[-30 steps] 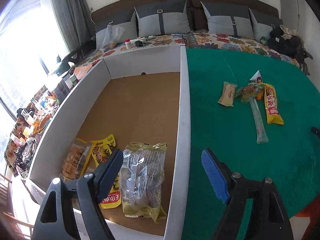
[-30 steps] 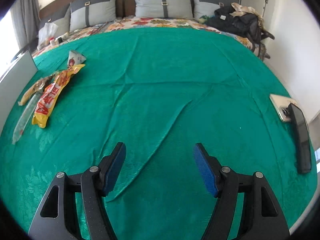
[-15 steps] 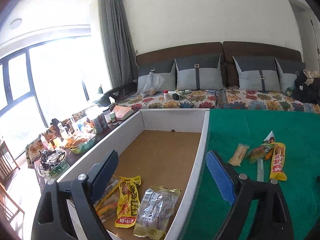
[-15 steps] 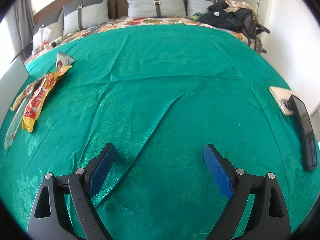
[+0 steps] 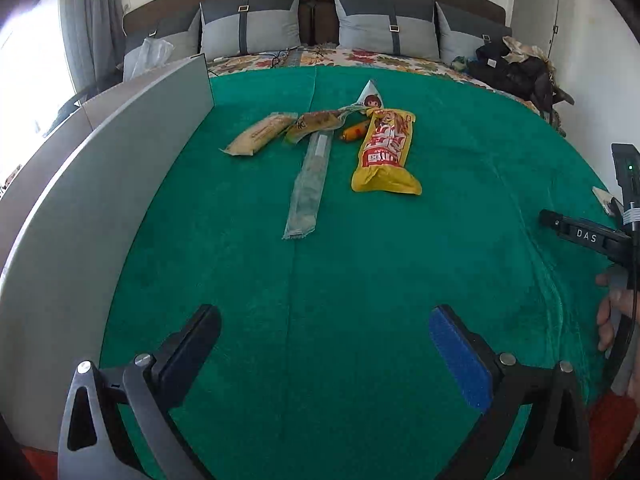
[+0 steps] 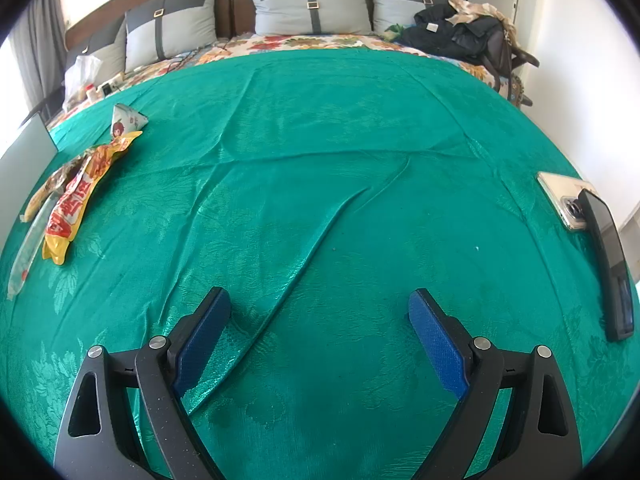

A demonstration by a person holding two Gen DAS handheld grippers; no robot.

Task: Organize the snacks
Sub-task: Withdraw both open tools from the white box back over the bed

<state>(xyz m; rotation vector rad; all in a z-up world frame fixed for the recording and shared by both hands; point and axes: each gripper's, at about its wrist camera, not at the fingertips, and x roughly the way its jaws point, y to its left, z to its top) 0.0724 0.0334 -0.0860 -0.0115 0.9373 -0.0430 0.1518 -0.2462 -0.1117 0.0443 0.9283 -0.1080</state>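
Only the right wrist view shows two phones (image 6: 576,204), while both grippers' jaws stand wide and empty, the left's opening.

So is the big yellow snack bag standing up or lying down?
Lying down. The yellow snack bag lies flat on the green cloth, its printed face up, beside the long clear packet.

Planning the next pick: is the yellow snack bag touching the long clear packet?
Apart: the left wrist view shows green cloth between the yellow snack bag and the long clear packet.

Left claw (image 5: 325,334), right claw (image 6: 319,318): black arms, blue pads, silver screws.
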